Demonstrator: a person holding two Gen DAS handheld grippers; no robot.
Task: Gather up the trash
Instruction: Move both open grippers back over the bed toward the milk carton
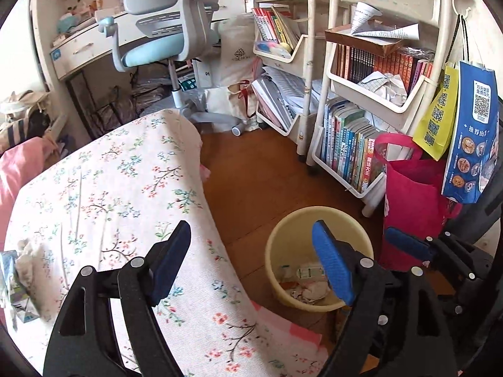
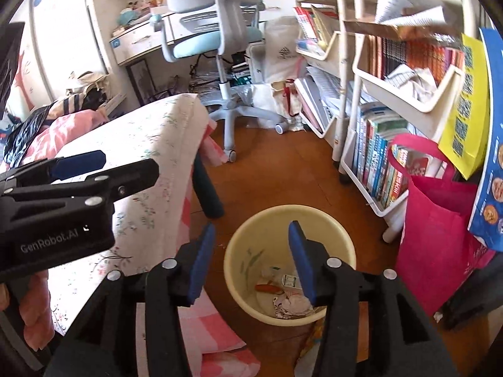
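Two claws: left gripper [image 1: 251, 264] and right gripper [image 2: 248, 262] both released, empty
Trash: scraps [image 2: 290, 304] lie in yellow bin [image 2: 239, 242]
Left: crumpled tissue [image 1: 26, 259] on bed, apparently uncollected

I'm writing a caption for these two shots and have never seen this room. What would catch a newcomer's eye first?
Probably the pale yellow bin on the brown floor, low in the middle of both views, with scraps of trash at its bottom. Right of it stand a bright pink bag and white shelves crammed with books. To the left lies a flowered bedspread, and a blue desk chair stands behind.
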